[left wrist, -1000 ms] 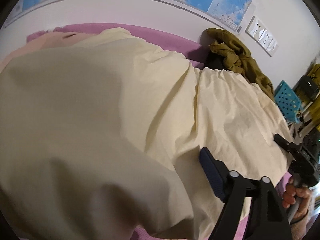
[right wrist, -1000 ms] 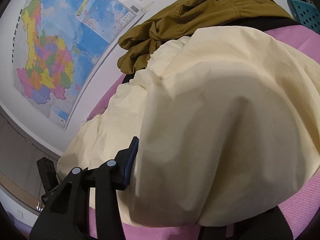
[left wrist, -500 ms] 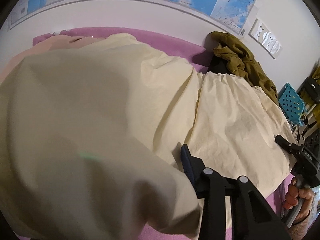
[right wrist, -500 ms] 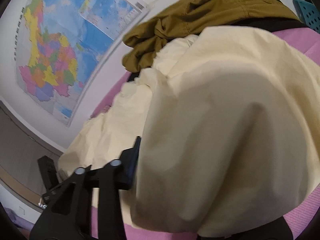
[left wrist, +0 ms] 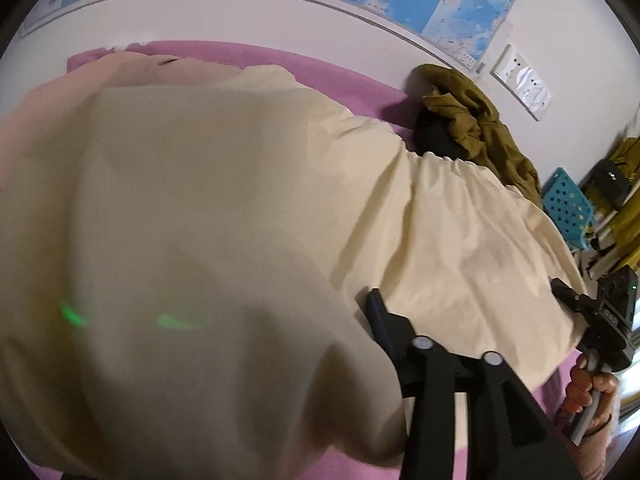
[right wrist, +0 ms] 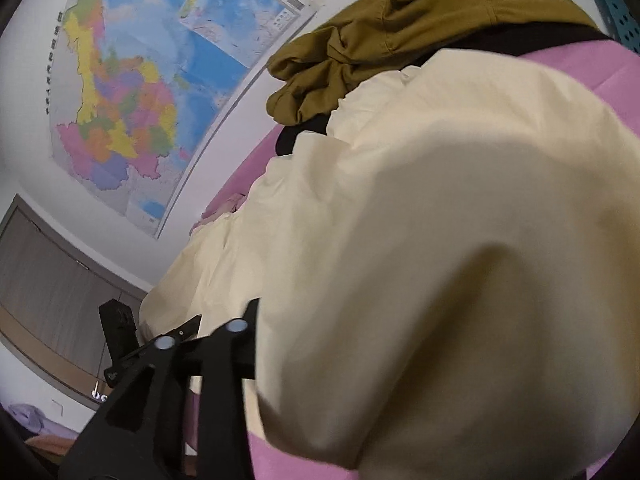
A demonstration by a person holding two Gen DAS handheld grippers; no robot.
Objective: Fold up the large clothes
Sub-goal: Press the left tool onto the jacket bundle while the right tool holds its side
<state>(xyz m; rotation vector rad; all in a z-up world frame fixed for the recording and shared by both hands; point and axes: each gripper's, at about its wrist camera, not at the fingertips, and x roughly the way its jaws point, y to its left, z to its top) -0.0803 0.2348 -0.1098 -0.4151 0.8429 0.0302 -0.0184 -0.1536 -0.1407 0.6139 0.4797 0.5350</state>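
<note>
Cream garment (left wrist: 208, 200) is spread across the pink sheet (left wrist: 328, 68). Its near edge is raised and bulging right up to both lenses. Left tongs (left wrist: 320, 308): jaws have just been opening, cloth sits between them, one finger (left wrist: 376, 312) is visible and the other is buried under fabric, so I cannot tell if they pinch or are slack. Right tongs (right wrist: 320, 312): same, just been opening, cloth between, one finger (right wrist: 253, 316) shows, grip state cannot tell. Risks: if either side is actually loose, that corner drops and the fold goes skewed. The hem could also snag on the hidden finger and drag when the tongs pull away. The far end of the garment touches the olive clothes pile (left wrist: 480, 136) at upper right, so carrying the edge that way could land the fold on the pile or pull it along. A peach cloth (left wrist: 60, 112) at upper left meets the other end, with the same problem. View differences: the left camera shows the full span, the right hand (left wrist: 588, 392) on its handle at lower right, the blue basket (left wrist: 568, 208) and the peach cloth. The right camera shows none of those, only the far part of the garment, but it gives the coloured wall map (right wrist: 120, 100), the wardrobe at lower left, and the pile close up.
</note>
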